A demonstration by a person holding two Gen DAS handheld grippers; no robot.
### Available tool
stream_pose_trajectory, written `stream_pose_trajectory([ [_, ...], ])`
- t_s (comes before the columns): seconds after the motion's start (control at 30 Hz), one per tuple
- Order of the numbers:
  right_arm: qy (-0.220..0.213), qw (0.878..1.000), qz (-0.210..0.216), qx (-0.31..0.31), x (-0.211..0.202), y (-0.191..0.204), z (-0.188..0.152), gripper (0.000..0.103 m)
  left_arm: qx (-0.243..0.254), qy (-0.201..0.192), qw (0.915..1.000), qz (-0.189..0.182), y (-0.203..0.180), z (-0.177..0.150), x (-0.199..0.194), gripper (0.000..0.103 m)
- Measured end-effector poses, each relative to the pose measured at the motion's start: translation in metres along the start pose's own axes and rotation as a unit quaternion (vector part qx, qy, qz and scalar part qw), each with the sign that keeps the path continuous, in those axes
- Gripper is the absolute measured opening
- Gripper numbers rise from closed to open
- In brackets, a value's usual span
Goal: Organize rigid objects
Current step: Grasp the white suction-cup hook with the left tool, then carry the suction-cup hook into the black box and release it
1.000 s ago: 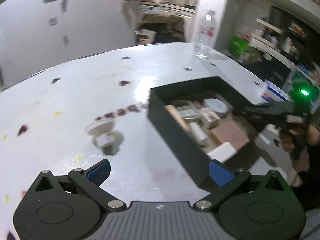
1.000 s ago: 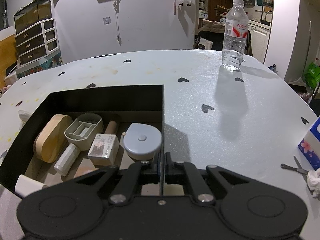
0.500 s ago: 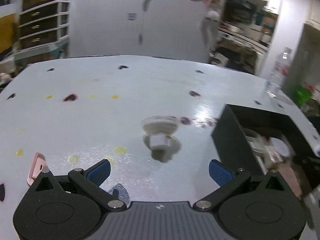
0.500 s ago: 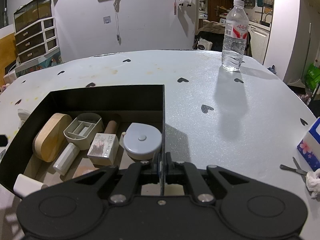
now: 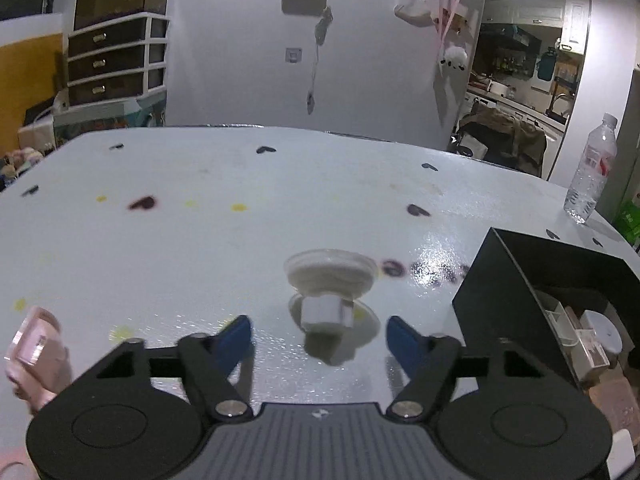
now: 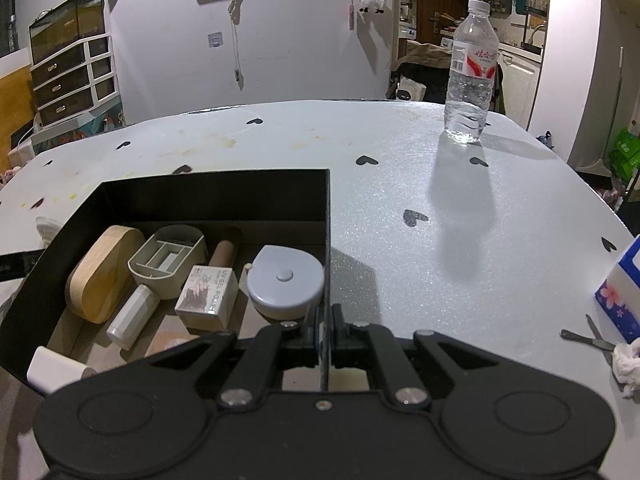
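A white suction-cup piece [image 5: 330, 292] with a hexagonal knob lies on the pale table [image 5: 200, 240]. My left gripper [image 5: 320, 338] is open, its blue fingertips [image 5: 236, 334] either side of the knob, just short of it. My right gripper [image 6: 325, 320] is shut on the right wall of a black box [image 6: 216, 194]. The box holds a wooden oval case [image 6: 102, 272], a grey divided tray [image 6: 170, 258], a small carton [image 6: 208, 296], a round tape measure [image 6: 285, 282] and a white tube [image 6: 132, 316]. The box shows at the right of the left wrist view [image 5: 520, 280].
A pink object [image 5: 34, 356] lies at the left table edge. A water bottle [image 6: 472, 72] stands at the far right. A flowered carton [image 6: 624, 292], small scissors [image 6: 588, 340] and a crumpled tissue [image 6: 626, 364] lie at the right edge.
My left gripper has swung left away from the box and moved up to the suction-cup piece, which now sits between its open fingertips. The right gripper has stayed shut on the box wall.
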State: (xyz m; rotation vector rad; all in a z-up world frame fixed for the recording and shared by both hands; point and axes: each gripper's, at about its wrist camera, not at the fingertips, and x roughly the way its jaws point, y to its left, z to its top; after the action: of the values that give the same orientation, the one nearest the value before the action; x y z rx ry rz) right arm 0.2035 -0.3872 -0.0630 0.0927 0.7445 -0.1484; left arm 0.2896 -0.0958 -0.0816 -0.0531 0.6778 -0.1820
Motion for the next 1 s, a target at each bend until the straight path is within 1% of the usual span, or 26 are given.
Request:
stream_pose_trajectory([
  [0.1, 0.000, 1.000, 0.000, 0.000, 0.000, 0.001, 0.000, 0.005, 0.009, -0.013, 0.9999, 0.000, -0.003, -0.001, 0.004, 0.059],
  [0.17, 0.000, 1.000, -0.001, 0.000, 0.000, 0.001, 0.000, 0.005, 0.011, -0.017, 0.9998, -0.002, -0.005, -0.001, 0.006, 0.045],
  [0.2, 0.000, 1.000, 0.000, 0.000, 0.000, 0.001, 0.000, 0.005, 0.012, -0.017, 0.9998, -0.004, -0.005, -0.001, 0.007, 0.041],
  [0.23, 0.000, 1.000, 0.000, 0.000, 0.000, 0.001, 0.000, 0.005, 0.013, -0.018, 0.9998, -0.003, -0.005, -0.001, 0.008, 0.031],
  [0.3, 0.000, 1.000, 0.000, 0.000, 0.000, 0.001, 0.000, 0.005, 0.014, -0.022, 0.9997, 0.000, -0.005, -0.001, 0.009, 0.031],
  [0.53, 0.001, 1.000, -0.001, -0.001, 0.000, 0.001, 0.000, 0.005, 0.011, -0.028, 0.9995, -0.010, -0.003, -0.003, 0.007, 0.031],
  [0.67, 0.001, 1.000, 0.000, -0.001, 0.001, 0.002, 0.000, 0.005, -0.001, -0.063, 0.9977, -0.022, 0.000, 0.000, -0.015, 0.031],
  [0.7, 0.001, 1.000, 0.000, -0.001, 0.001, 0.002, -0.001, 0.005, -0.003, -0.073, 0.9969, -0.030, -0.001, 0.002, -0.024, 0.031],
  [0.8, 0.002, 1.000, 0.000, -0.001, 0.002, 0.002, 0.000, 0.005, -0.014, -0.086, 0.9936, -0.072, -0.006, 0.010, -0.050, 0.031],
  [1.0, 0.002, 1.000, 0.001, 0.000, 0.002, 0.000, 0.000, 0.005, -0.006, -0.068, 0.9876, -0.141, -0.031, 0.013, -0.085, 0.031],
])
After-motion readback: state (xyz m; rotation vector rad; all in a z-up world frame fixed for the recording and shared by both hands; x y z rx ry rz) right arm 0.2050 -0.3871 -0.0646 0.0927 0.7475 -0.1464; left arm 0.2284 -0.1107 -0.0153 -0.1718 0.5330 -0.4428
